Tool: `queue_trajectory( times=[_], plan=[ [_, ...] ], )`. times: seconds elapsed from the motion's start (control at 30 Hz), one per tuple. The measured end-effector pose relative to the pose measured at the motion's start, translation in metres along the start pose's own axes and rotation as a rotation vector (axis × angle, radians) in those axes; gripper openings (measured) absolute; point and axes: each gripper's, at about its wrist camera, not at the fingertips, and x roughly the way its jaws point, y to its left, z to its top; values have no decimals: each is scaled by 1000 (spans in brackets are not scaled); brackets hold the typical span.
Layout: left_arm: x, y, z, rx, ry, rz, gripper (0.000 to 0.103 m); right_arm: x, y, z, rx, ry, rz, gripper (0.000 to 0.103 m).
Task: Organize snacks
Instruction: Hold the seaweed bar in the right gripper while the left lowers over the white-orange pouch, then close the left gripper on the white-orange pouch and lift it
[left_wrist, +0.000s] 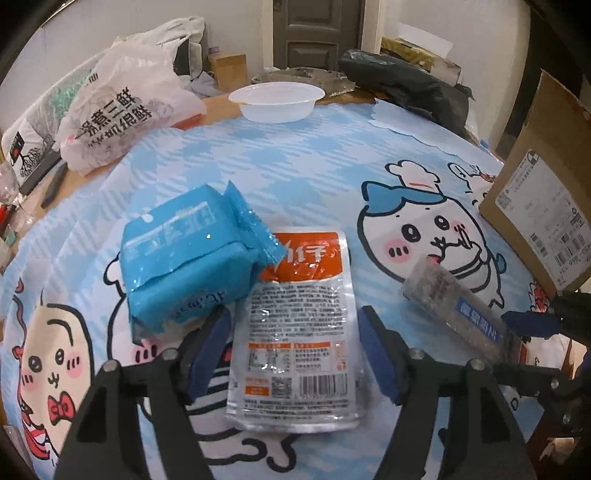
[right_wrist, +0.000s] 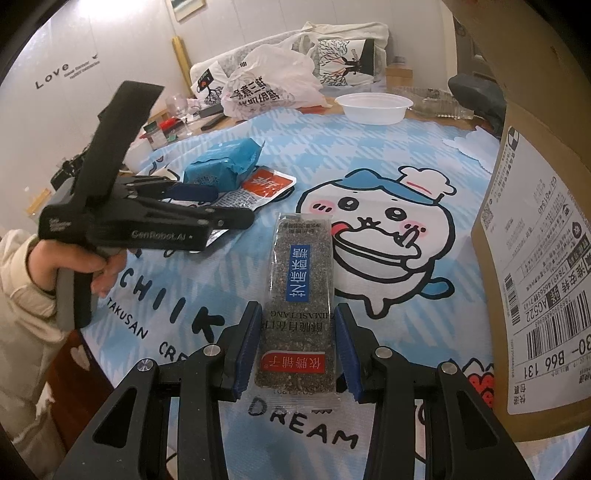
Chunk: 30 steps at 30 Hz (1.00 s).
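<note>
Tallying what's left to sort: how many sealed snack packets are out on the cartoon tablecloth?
3. A blue packet sits at left, overlapping an orange-and-white pouch lying between the left gripper's open jaws, and a dark sesame bar is clamped in the right gripper. The bags behind may hide more.

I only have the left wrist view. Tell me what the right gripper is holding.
Observer: The right gripper has its jaws shut on the sesame bar, one pad on each long edge, near the end with the red label.
Operator: Now report what is behind my left gripper.
Observer: A hand in a cream sleeve grips the handle of the left gripper at the near edge of the table.
</note>
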Motion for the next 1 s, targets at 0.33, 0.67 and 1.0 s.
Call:
queue_trajectory(
  times=[0.33, 0.67, 1.0],
  plan=[
    [-5, -23, -7, 63, -15, -45, 65, -1, -1, 0, 4, -1, 9, 36],
    [-36, -37, -47, 75, -29, -47, 53, -7, -6, -4, -7, -7, -15, 35],
    [-45, -29, -59, 63, -38, 1, 76, -11, 4, -11, -104, -3, -42, 35]
  ],
)
